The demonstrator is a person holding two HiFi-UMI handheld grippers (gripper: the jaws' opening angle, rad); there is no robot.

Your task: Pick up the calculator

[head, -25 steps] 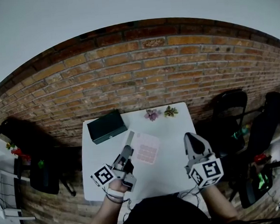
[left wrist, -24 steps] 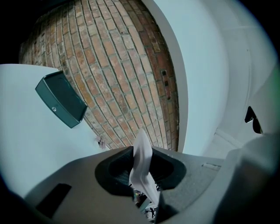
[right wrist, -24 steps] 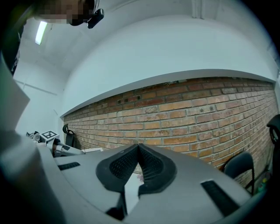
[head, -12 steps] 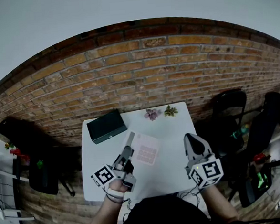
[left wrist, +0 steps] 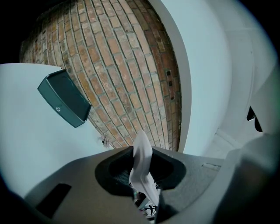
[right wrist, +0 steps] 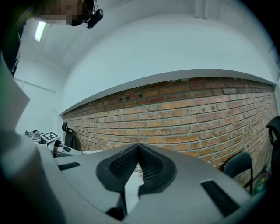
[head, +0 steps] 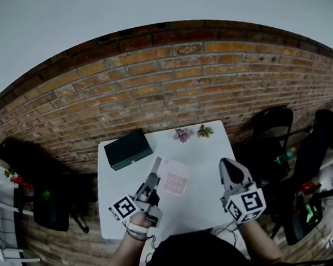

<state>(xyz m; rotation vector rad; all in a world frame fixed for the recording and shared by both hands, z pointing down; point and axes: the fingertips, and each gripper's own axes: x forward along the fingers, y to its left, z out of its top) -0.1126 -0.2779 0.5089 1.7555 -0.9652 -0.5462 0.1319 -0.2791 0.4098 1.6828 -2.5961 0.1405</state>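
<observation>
Though almost nothing has shifted since a second ago, the left tongs [head: 155, 165] stay clamped on the calculator's [head: 174, 180] edge, mid-frame over the table [head: 205, 152]; the right tongs [head: 226, 164] are closed, empty.

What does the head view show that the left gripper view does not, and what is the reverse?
Only the head view: the right hand-held gripper, shut and empty, two small flowers at the white table's far edge, and dark chairs. Only the left gripper view: the pads of the left hand-held gripper clamping the calculator edge-on. Both: the calculator, the dark green box, the table, the brick wall.
</observation>
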